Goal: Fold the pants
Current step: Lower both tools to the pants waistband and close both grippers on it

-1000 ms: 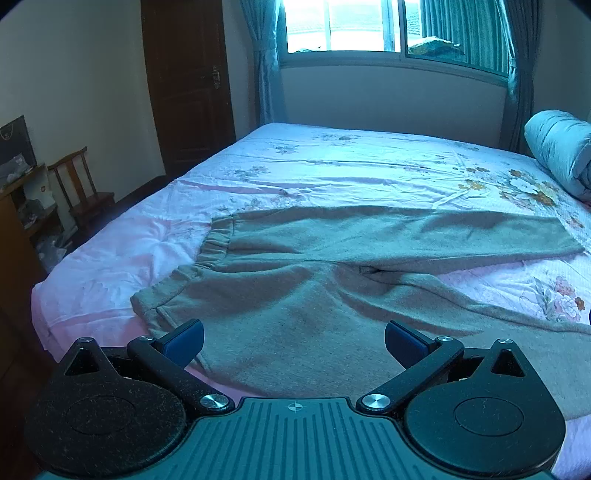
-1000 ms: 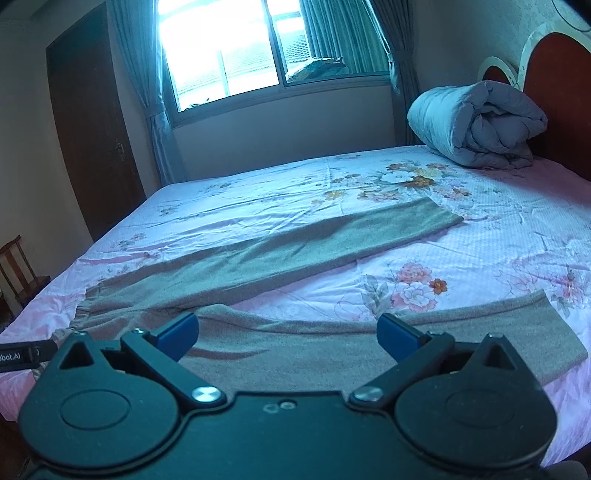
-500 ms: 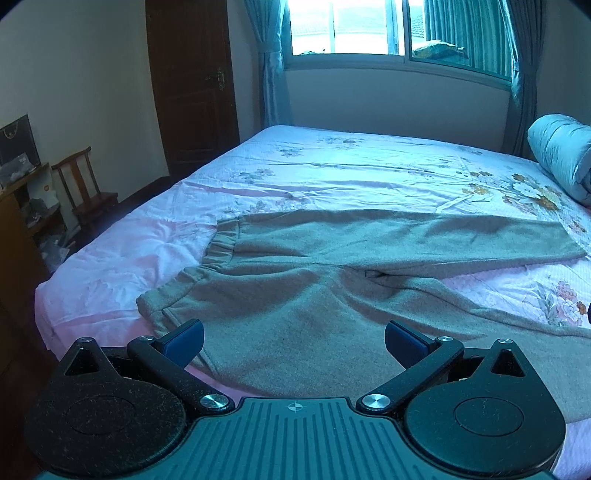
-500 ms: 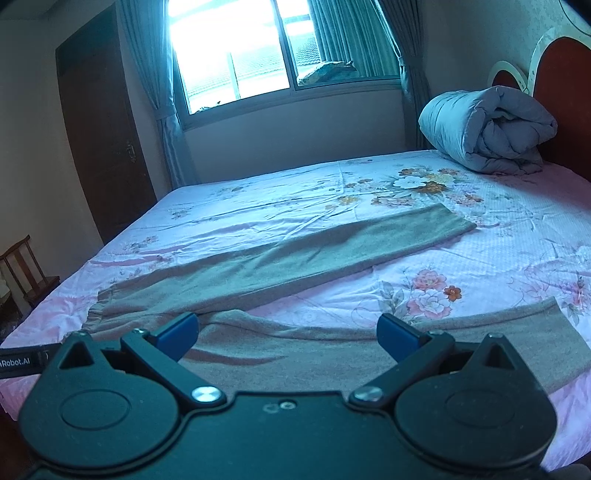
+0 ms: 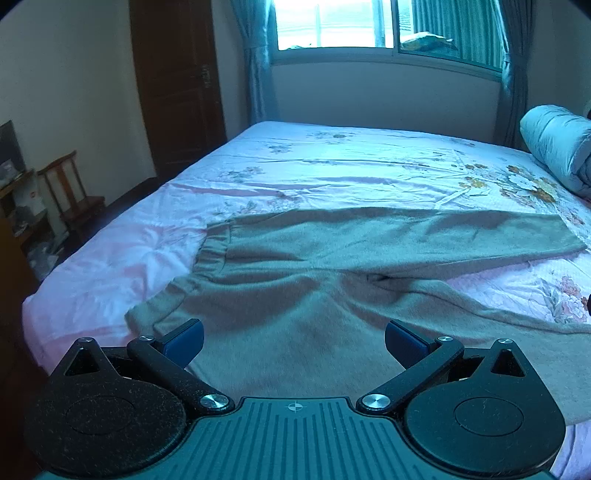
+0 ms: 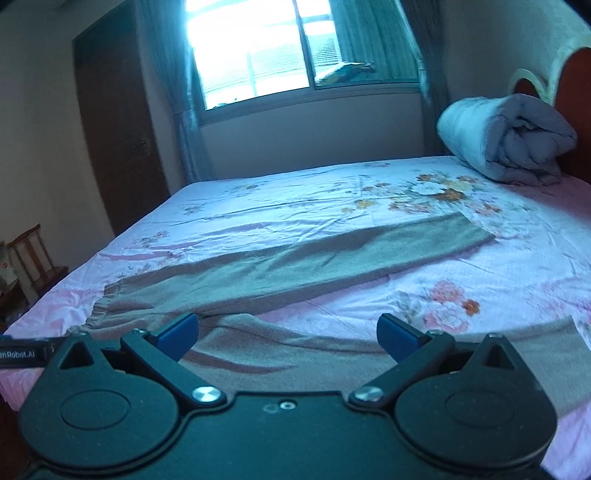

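Grey pants point(image 5: 332, 258) flat (legs splayed), near bed point(image 5: 92, 266) edge, both claws agape

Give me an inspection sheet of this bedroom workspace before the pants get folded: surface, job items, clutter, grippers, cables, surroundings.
Surface: bed with pink floral sheet, lightly wrinkled.
Job's things: grey-brown knit pants lying flat, unfolded, legs spread apart in a V, elastic waistband toward the foot end of the bed.
Clutter: rolled pale blue quilt at the headboard end, apart from the pants.
Grippers: left gripper open, holding nothing, over the seat of the pants; right gripper open, holding nothing, over the nearer leg.
Cables: nothing seen.
Surroundings: bright window with curtains, dark wooden door, small wooden chair on the floor beside the bed.
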A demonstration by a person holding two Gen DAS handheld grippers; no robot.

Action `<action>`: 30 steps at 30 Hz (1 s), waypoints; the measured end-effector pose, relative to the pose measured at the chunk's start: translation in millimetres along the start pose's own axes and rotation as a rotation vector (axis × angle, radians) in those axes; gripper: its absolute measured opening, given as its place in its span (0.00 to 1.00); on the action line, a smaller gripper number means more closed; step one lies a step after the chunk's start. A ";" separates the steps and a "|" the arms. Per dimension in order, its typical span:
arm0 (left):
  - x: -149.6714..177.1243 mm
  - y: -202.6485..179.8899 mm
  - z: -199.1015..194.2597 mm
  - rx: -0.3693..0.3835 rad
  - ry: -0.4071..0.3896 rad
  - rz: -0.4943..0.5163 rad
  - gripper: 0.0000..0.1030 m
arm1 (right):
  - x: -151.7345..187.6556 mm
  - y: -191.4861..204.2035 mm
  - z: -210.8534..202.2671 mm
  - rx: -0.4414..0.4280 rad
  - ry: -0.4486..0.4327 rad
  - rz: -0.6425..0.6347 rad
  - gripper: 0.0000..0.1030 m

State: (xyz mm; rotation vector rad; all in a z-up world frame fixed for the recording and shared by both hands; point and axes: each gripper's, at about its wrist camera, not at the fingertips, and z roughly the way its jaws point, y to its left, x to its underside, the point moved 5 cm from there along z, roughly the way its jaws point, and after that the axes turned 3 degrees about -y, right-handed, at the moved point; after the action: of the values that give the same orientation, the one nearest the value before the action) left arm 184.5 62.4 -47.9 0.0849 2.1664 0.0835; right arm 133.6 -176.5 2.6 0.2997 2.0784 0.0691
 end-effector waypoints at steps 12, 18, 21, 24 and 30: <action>-48.4 64.2 92.5 0.068 0.025 -0.006 1.00 | -26.9 20.3 64.2 -0.154 0.019 -0.129 0.95; -77.2 95.4 165.6 0.056 0.080 0.069 1.00 | -38.8 27.2 120.5 -0.268 0.113 -0.142 0.90; -91.4 104.4 199.4 0.052 0.098 0.093 1.00 | -45.1 30.4 152.2 -0.295 0.179 -0.140 0.87; -103.6 106.8 230.4 0.049 0.112 0.145 1.00 | -50.9 34.4 176.6 -0.318 0.218 -0.170 0.86; -116.5 110.6 287.9 0.071 0.146 0.160 1.00 | -59.3 51.5 220.2 -0.319 0.277 -0.298 0.74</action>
State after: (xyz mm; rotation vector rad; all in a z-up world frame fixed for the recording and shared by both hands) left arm 491.3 169.6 -103.5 0.3014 2.3052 0.1077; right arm 360.7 -157.2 -49.4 -0.2266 2.3206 0.2716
